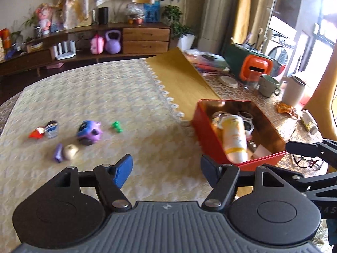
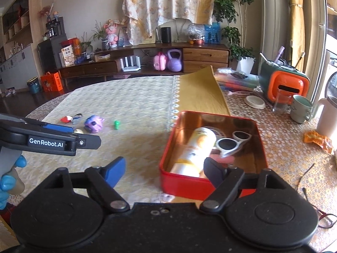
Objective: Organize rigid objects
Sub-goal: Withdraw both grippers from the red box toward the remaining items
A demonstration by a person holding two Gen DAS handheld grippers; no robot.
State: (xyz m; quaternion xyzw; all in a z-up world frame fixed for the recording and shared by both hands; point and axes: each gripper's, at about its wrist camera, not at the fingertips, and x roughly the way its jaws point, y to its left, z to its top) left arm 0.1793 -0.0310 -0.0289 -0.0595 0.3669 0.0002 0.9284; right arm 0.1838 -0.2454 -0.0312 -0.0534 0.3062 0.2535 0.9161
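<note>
A red tin box (image 1: 207, 136) (image 2: 166, 164) sits on the table and holds a white-and-yellow bottle (image 1: 233, 137) (image 2: 195, 149) and white sunglasses (image 1: 245, 118) (image 2: 231, 142). Loose on the cloth to the left lie a purple toy (image 1: 88, 131) (image 2: 93, 123), a green piece (image 1: 117, 126) (image 2: 116, 124), a red-white piece (image 1: 38, 132) (image 2: 66, 118), a small tin (image 1: 52, 129), a purple bit (image 1: 58, 152) and a beige lump (image 1: 70, 151). My left gripper (image 1: 166, 169) is open and empty, left of the box. My right gripper (image 2: 164, 171) is open and empty at the box's near wall.
A yellow mat (image 1: 179, 73) lies behind the box. To the right stand a green mug (image 1: 268, 85), a white jug (image 1: 293, 92), an orange-green appliance (image 1: 252, 67), a snack wrapper (image 1: 284, 108) and eyeglasses (image 1: 307, 161). A sideboard (image 1: 84, 42) stands beyond the table.
</note>
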